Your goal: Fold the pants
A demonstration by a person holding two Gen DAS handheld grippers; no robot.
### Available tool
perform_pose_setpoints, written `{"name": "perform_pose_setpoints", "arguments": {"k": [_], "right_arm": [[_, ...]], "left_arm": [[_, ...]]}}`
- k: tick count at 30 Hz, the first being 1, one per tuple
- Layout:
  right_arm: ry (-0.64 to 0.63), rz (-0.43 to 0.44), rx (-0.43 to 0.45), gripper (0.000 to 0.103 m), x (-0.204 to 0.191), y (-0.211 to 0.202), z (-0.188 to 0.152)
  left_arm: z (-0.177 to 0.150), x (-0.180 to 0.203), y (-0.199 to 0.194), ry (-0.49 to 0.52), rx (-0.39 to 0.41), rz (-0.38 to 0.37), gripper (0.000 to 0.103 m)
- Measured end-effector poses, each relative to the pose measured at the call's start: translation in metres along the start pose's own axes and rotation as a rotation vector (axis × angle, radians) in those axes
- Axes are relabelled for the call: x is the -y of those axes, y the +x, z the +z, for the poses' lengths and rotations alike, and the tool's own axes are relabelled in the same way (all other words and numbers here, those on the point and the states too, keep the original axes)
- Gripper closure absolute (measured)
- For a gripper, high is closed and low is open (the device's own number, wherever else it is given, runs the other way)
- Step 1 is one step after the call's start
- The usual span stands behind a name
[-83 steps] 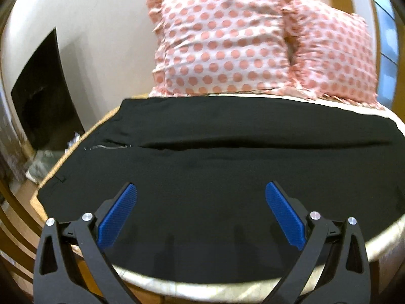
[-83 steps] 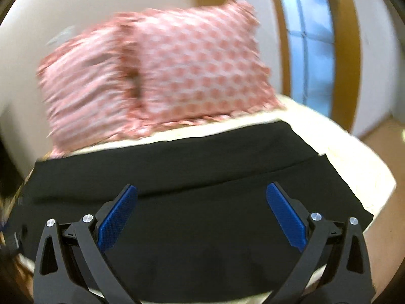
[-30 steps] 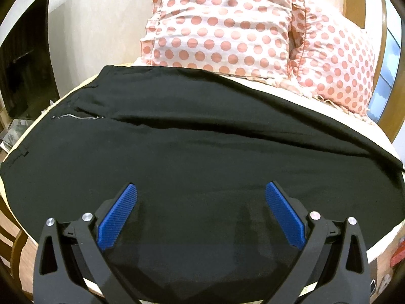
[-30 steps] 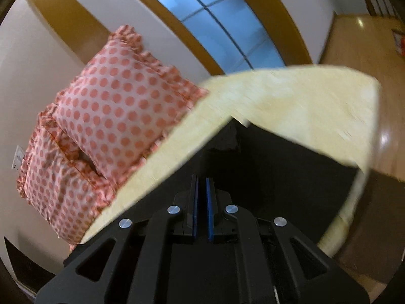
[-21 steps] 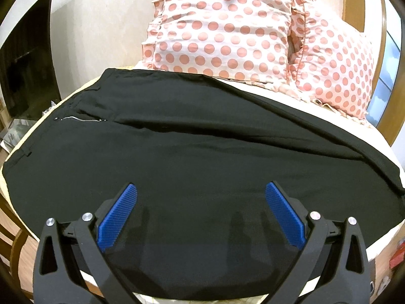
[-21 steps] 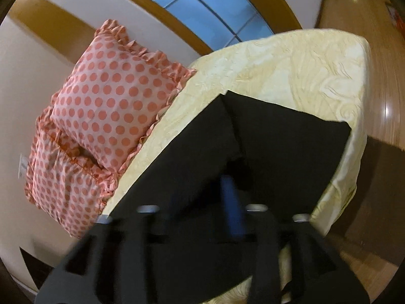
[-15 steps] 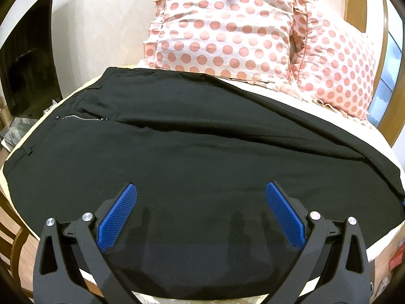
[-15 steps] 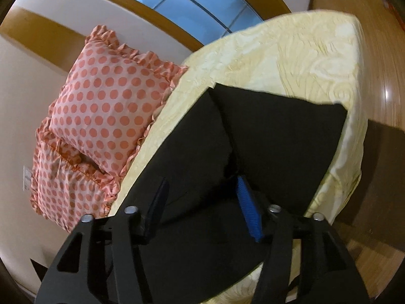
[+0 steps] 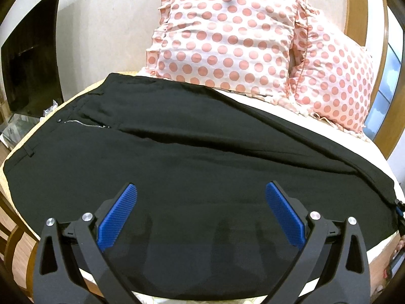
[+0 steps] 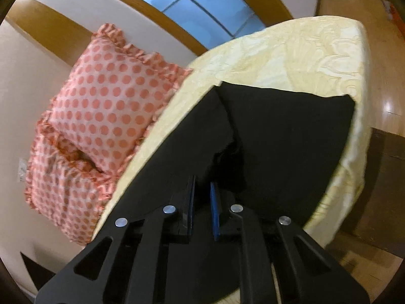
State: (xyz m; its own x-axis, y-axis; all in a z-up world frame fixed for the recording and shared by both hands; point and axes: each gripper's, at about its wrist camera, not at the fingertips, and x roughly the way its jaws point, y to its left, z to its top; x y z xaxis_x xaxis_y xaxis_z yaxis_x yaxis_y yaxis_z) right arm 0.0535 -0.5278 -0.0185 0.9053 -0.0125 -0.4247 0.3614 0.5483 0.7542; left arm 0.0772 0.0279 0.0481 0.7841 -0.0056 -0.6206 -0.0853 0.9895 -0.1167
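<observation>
Only black pants (image 9: pixel 202 152) on bed (image 10: pixel 291 58)

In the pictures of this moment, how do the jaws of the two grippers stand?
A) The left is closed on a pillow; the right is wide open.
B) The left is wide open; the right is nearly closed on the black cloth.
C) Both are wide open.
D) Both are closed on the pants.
B: the left gripper has its blue pads far apart above the pants, while the right gripper shows only a narrow gap at a raised fold.
</observation>
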Motion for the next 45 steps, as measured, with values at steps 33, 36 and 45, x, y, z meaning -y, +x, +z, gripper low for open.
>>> {"name": "perform_pose_setpoints", "arguments": {"k": [33,36,45], "right_arm": [[0.135,0.259,0.047,0.099,0.038,-0.035,0.031],[0.202,0.329,0.044,0.099,0.056,-0.047,0.033],[0.196,0.29,0.003,0.099,0.065,-0.038,0.031]], "left_arm": [[0.04,-0.017,0.006,-0.032,-0.038,0.022,0.002],[0.059,-0.023,0.01,-0.009,-0.023,0.065,0.002],[0.148,-0.06,0.092,-0.12,-0.138,0.036,0.002]]}}
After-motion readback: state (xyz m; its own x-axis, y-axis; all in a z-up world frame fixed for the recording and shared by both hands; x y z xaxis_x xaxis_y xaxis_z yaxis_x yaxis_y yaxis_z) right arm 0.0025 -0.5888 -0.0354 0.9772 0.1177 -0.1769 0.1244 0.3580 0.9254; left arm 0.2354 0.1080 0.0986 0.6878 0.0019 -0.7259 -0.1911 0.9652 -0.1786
